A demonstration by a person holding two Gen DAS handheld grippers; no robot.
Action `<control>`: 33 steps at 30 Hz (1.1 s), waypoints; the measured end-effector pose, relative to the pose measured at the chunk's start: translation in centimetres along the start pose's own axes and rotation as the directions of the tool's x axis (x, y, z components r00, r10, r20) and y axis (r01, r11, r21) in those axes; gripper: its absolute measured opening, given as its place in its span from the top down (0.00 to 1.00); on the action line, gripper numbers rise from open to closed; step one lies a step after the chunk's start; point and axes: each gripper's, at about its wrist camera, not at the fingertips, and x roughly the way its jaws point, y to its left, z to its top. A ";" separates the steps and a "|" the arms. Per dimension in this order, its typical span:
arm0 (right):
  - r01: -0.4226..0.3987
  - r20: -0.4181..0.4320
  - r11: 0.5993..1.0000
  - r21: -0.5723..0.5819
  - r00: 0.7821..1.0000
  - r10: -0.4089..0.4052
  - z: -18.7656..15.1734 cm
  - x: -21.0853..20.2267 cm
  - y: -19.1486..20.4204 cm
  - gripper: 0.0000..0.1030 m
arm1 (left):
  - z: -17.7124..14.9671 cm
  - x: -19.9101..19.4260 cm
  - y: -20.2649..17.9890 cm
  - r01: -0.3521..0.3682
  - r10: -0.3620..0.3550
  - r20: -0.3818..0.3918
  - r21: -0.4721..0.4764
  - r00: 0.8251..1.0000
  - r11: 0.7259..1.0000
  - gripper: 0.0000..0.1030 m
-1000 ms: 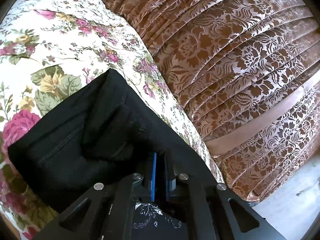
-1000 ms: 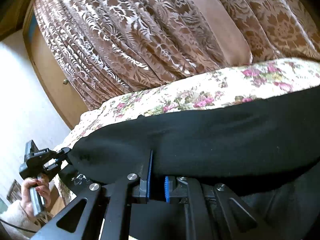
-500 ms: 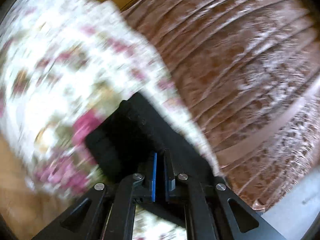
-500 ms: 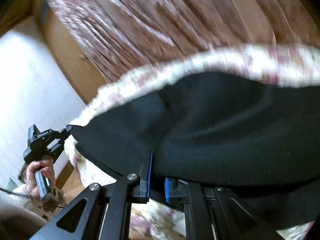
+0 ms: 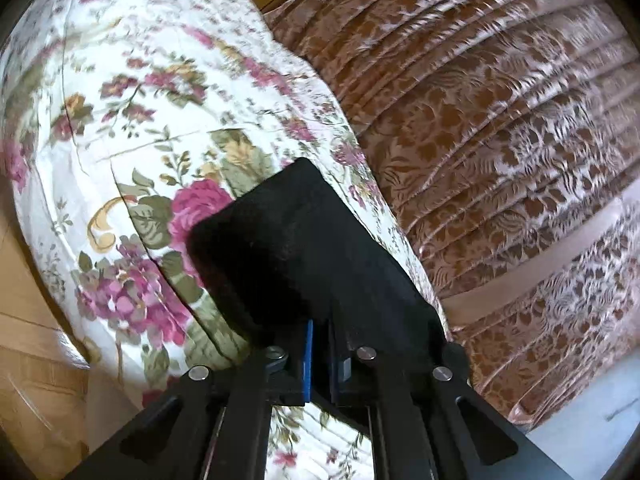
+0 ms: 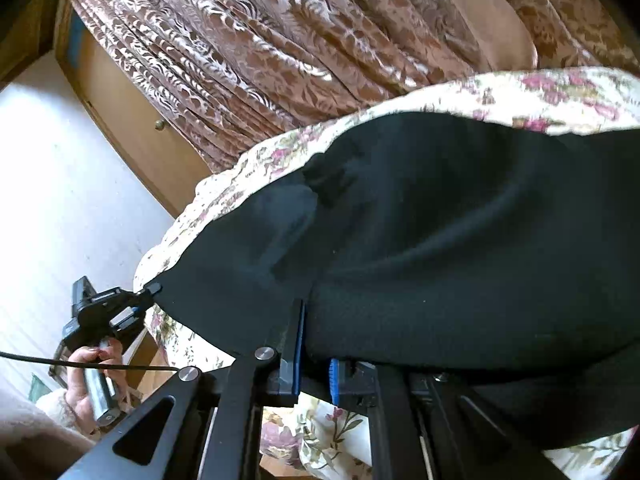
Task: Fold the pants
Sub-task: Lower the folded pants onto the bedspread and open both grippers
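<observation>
The black pants [image 6: 440, 240] lie draped across a bed covered with a floral bedspread [image 5: 132, 152], cream with pink roses and green leaves, and both claws have hold of the garment's near edge. In the left wrist view the left gripper [image 5: 320, 350] sits at six o'clock, its blue-padded jaws pressed nearly together on a corner of the dark cloth, which rises from the pads toward twelve o'clock as a taut, narrow flap over the bedspread. From one to four o'clock hangs a brown patterned curtain [image 5: 500, 140] in pleats, with a plain tan band crossing it at about three o'clock. In the right wrist view the right gripper [image 6: 314, 354] is also at six o'clock, its jaws drawn in with only a slim gap, pinching the edge of the trousers, whose black fabric spreads wide from the centre out to three o'clock and sags in soft folds. At eight o'clock in that view the left gripper [image 6: 154, 289] appears again, clamped on the far corner of the same fabric edge, held by a person's hand [image 6: 86, 372] with a pale sleeve [image 6: 52, 408] below it. A thin black cable [image 6: 80, 364] runs across at about eight o'clock. A wooden door [image 6: 132, 120] with a small knob stands at ten o'clock beside a white wall [image 6: 52, 200].
</observation>
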 end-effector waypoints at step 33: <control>0.345 0.172 0.799 0.492 0.862 -0.478 1.4 -19.5 -20.0 0.72 | -1.3 11.4 -14.3 -0.050 0.069 -0.035 0.391 0.997 0.919 0.40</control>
